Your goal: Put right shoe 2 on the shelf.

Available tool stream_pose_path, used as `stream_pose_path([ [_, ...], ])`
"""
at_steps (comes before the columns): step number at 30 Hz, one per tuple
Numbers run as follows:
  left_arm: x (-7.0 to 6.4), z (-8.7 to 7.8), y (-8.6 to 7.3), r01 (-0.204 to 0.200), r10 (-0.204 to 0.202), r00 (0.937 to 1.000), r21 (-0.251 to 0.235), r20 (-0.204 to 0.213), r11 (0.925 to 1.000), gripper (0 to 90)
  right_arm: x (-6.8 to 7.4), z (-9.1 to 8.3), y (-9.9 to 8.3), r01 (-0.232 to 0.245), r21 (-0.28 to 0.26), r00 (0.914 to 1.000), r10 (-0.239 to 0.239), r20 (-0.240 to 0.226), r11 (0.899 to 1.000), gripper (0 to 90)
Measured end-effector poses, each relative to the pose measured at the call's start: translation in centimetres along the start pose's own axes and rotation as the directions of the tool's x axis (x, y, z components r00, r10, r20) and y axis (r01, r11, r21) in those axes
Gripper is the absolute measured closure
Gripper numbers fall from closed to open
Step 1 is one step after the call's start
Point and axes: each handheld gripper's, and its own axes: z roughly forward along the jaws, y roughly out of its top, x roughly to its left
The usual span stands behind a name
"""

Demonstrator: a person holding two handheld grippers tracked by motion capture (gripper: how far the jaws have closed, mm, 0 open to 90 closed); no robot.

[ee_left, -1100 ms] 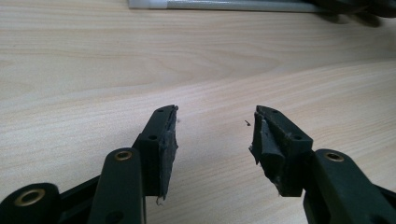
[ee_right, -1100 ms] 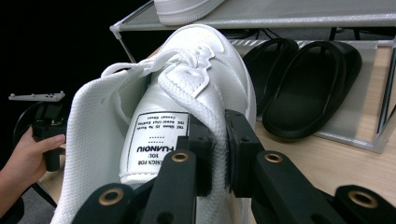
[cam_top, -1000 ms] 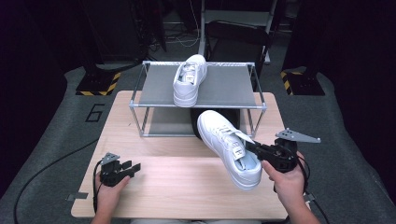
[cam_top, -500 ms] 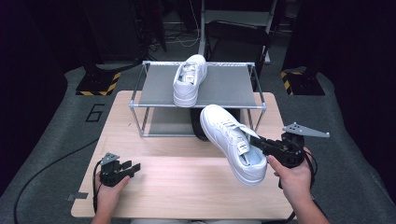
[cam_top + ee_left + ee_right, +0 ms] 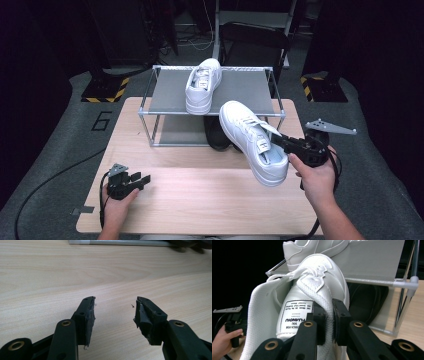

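Shoe (image 5: 252,142) first: I see the white one pinched at the side of its collar, beside the tongue, by my right tongs (image 5: 280,142), whose jaws are clamped narrow on the padded edge (the right gripper view (image 5: 328,320) shows the tongue label just left of the jaws). It hangs in the air off the tips of those tongs, toe pointing away from them toward the rack (image 5: 150,102), sole clear of the table (image 5: 200,200). Beyond its toe, a second white shoe (image 5: 202,85) rests on the rack's top shelf, and something dark (image 5: 217,135) sits under that shelf, too shadowed for me to name. My left tongs (image 5: 140,179) lie low at the near left of the table, well apart from the shoe, jaws spread wide with bare wood between them (image 5: 113,312).
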Motion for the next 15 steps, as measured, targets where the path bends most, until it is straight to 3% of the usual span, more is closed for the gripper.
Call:
stream_pose_path([
  [15, 0.2, 0.1, 0.0, 0.002, -0.002, 1.0, -0.008, 0.0, 1.0, 49.5, -1.7, 3.5, 3.9, -0.024, -0.014, 0.9962, 0.025, 0.083, 1.0, 82.6],
])
